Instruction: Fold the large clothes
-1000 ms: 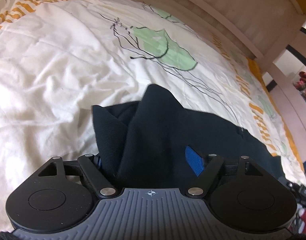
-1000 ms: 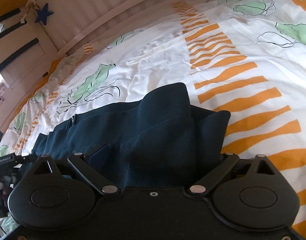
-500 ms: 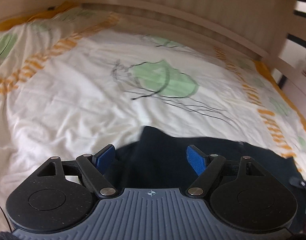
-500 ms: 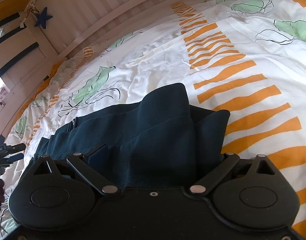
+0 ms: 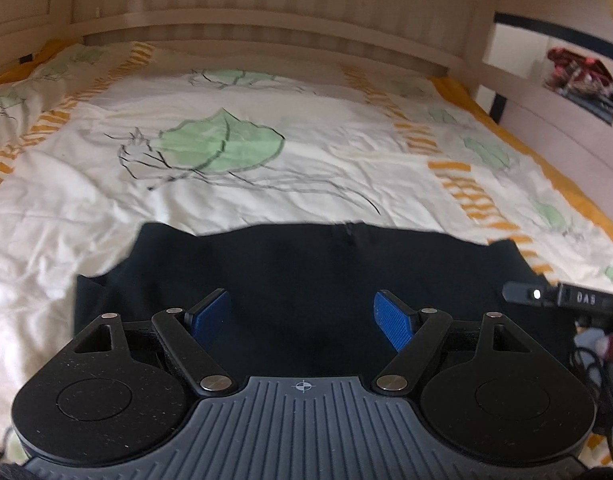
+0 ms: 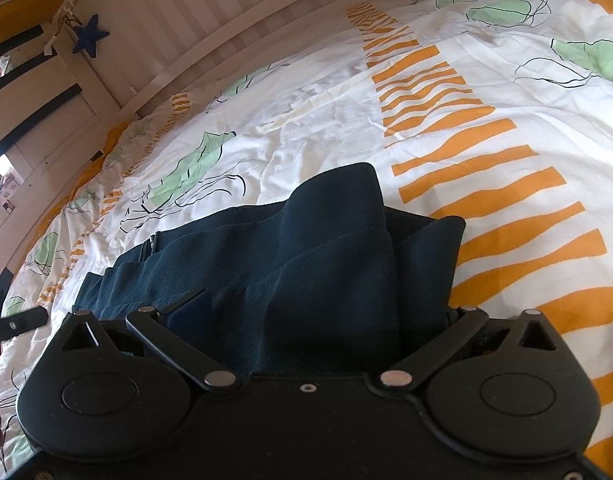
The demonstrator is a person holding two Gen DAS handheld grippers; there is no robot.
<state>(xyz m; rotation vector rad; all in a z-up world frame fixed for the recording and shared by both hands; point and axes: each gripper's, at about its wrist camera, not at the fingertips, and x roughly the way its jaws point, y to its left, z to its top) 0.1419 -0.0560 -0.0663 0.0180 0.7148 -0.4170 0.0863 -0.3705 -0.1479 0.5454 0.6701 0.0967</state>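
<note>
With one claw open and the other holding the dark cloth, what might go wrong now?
1. Only the right claw grips the dark navy knitted garment; pulling could drag the flat part askew.
2. The open left claw hovers over the cloth; closing blindly may pinch extra layers.
3. The wrinkled white leaf-print bed cover could bunch underneath.

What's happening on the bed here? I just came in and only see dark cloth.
A person is folding a dark garment on the patterned duvet, with tongs in each hand. The left tongs are open above the flat cloth, gripping nothing. The right tongs are shut on a bunched-up fold of the garment.
</note>
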